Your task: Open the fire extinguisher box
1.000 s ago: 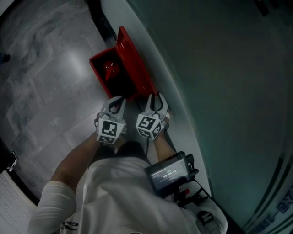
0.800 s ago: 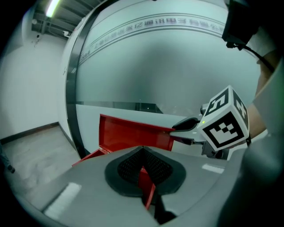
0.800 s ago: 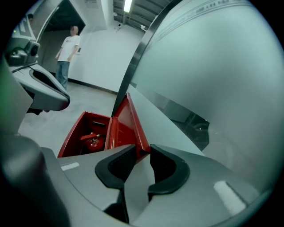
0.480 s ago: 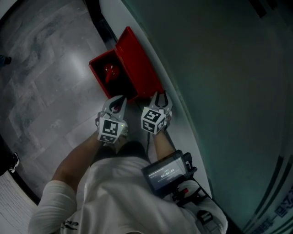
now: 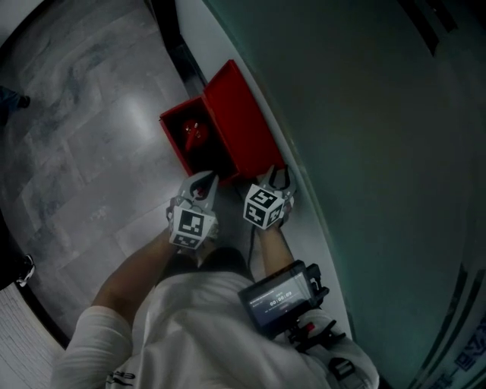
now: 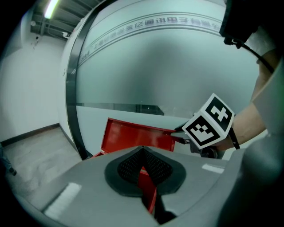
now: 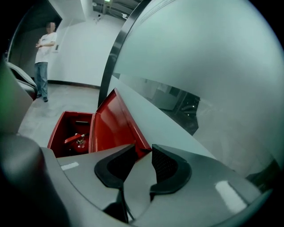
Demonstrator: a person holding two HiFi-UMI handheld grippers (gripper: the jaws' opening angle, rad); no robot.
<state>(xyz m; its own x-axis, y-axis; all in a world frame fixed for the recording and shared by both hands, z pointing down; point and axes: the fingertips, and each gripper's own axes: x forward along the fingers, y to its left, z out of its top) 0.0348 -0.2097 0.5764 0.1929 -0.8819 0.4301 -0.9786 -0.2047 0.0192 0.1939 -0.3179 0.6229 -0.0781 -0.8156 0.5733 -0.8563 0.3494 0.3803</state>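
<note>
The red fire extinguisher box (image 5: 184,156) stands open on the floor by the wall. Its lid (image 5: 244,121) is swung up against the wall, and a red extinguisher (image 5: 194,132) lies inside. My left gripper (image 5: 203,181) is at the box's near end, shut on its red rim (image 6: 148,186). My right gripper (image 5: 279,175) is at the lid's near corner (image 7: 141,150). Its jaws are opening; that corner sits between the pads without being pressed. The left gripper view shows the right gripper (image 6: 179,133) at the lid's edge.
A frosted glass wall (image 5: 364,152) with a white ledge (image 5: 307,228) at its foot runs along the right. A dark frame post (image 5: 163,23) stands beyond the box. Grey floor tiles (image 5: 83,159) spread to the left. A person (image 7: 44,62) stands far off.
The lid has swung further back toward the wall. My right gripper followed its near corner to the right, and its jaws have parted. The left gripper stays at the box's near end.
</note>
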